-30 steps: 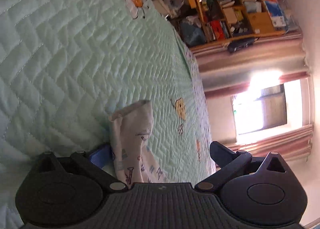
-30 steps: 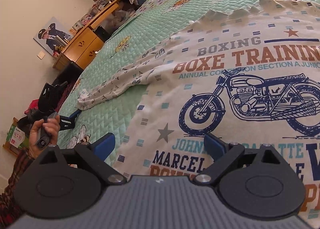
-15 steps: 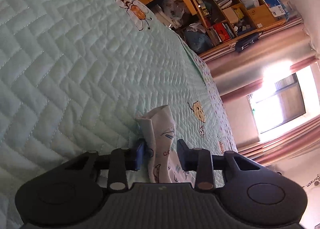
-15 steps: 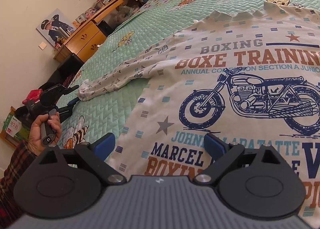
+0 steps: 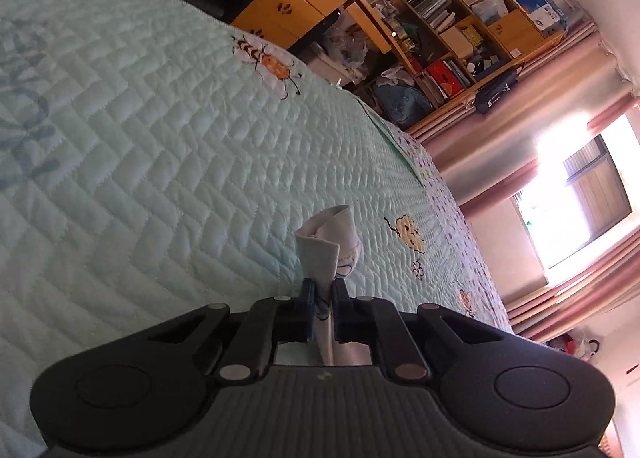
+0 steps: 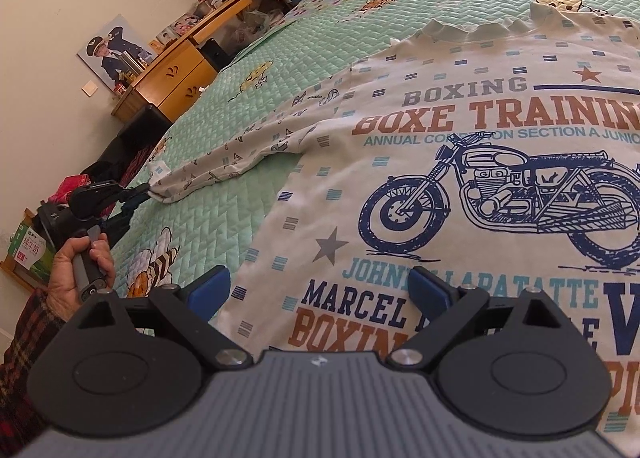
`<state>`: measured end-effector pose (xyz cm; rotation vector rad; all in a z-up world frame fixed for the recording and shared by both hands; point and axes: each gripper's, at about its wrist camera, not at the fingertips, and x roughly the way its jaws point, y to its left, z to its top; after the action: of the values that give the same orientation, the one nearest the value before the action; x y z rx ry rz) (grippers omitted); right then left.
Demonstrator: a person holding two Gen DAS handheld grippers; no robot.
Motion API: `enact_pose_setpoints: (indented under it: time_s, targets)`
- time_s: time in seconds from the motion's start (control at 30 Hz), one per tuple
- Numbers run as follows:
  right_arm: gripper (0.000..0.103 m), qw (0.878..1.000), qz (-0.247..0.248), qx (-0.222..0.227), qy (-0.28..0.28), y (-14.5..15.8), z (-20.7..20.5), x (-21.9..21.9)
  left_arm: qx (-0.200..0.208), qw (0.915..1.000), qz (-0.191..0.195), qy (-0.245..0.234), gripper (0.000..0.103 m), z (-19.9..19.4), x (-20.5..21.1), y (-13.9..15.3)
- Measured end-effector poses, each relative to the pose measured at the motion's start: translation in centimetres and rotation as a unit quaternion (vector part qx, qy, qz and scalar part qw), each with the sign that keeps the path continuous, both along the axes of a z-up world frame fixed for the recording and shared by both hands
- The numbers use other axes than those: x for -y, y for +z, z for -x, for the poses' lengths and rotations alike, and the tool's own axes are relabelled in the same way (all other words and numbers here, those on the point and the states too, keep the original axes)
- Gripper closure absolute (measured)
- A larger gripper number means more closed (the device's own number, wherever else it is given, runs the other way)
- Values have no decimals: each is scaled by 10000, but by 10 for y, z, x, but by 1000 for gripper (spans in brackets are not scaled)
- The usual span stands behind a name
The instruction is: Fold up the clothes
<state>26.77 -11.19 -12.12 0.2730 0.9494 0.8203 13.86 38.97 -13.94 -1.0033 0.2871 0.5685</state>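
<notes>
Bed: we are working over a mint-green quilted bedspread (image 6: 224, 226) printed with cartoon bees, which is filling most of both views.
Shirt: a cream long-sleeved shirt (image 6: 460, 178) is lying flat, front up, across the right side of the bedspread, showing a blue motorcycle print under the words "BOXE TRAINING"; its collar is pointing to the far side.
Sleeve: the shirt's patterned sleeve (image 6: 224, 162) is stretching out to the left, away from the body of the shirt, toward our left tool.
Right gripper: we are holding the right gripper (image 6: 320, 290) just above the shirt's near hem, its blue-padded fingers spread wide and gripping nothing.
Left gripper: our left gripper (image 5: 325, 296) is pinching the sleeve cuff (image 5: 332, 236), fingers pressed together on the cloth, with the cuff standing up beyond the tips.
Left hand: our left hand (image 6: 80, 266), in a plaid sleeve, is squeezing that tool's handle at the near left edge of the bed.
</notes>
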Motion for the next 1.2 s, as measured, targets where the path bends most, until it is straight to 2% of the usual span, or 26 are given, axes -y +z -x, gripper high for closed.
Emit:
enact_pose_setpoints:
  time_s: [0.07, 0.17, 0.27, 0.3, 0.4, 0.47, 0.53, 0.6, 0.63, 0.67, 0.7, 0.83, 0.87, 0.9, 0.93, 0.97, 1.0, 1.03, 1.1, 1.2]
  targets:
    - [7, 10000, 8, 11, 14, 0, 0, 1, -248, 9996, -47, 139, 95, 6, -4, 0]
    - [7, 10000, 34, 30, 34, 0, 1, 0, -479, 9984, 217, 216, 94, 15, -14, -10]
    - [7, 9999, 98, 60, 70, 0, 1, -2, -762, 9968, 60, 244, 94, 21, -11, 0]
    - [7, 9998, 138, 74, 86, 1, 1, -3, -817, 9964, -1, 209, 90, 21, -9, 6]
    - [7, 9996, 243, 123, 120, 1, 0, -8, -475, 9984, -225, -185, 83, 19, -1, 32]
    - [7, 9994, 285, 137, 130, 1, -1, -12, -148, 9975, -225, -659, 68, 5, -2, 42]
    - [7, 9993, 309, 153, 151, 2, -2, -18, -203, 9943, -133, -1042, 61, -18, -9, 44]
    - [7, 9994, 249, 153, 207, 5, -4, -25, -717, 9861, 119, -1493, 56, -42, -20, 31]
    - [7, 9993, 216, 154, 262, 8, -5, -30, -1108, 9806, 347, -1580, 60, -48, -24, 20]
    - [7, 9992, 183, 156, 317, 10, -5, -35, -1395, 9759, 476, -1610, 75, -50, -27, 12]
    - [7, 9988, 175, 210, 411, 14, -6, -41, -1498, 9748, 428, -1598, 93, -46, -29, 10]
    - [7, 9935, 253, 684, 873, 30, -22, -82, -1380, 9730, 374, -1810, 92, -30, -35, 9]
    - [7, 9899, 300, 922, 1029, 36, -29, -99, -1380, 9726, 344, -1836, 92, -28, -34, 10]
    - [7, 9847, 383, 1212, 1191, 43, -36, -117, -1387, 9726, 286, -1843, 87, -27, -31, 14]
    - [7, 9773, 520, 1532, 1366, 49, -42, -138, -1378, 9726, 173, -1866, 73, -25, -27, 19]
    - [9, 9711, 622, 1733, 1520, 50, -47, -156, -1312, 9727, 19, -1913, 65, -25, -22, 26]
    - [14, 9644, 721, 1921, 1670, 50, -51, -174, -1208, 9727, -147, -1976, 50, -25, -16, 34]
    - [16, 9570, 819, 2107, 1818, 50, -56, -192, -1128, 9724, -247, -2026, 41, -26, -11, 39]
    - [23, 9402, 1013, 2474, 2112, 50, -64, -227, -1121, 9708, -219, -2110, 41, -33, -10, 40]
    - [28, 9099, 1299, 3012, 2541, 49, -78, -280, -1394, 9643, -177, -2243, 41, -48, -4, 31]
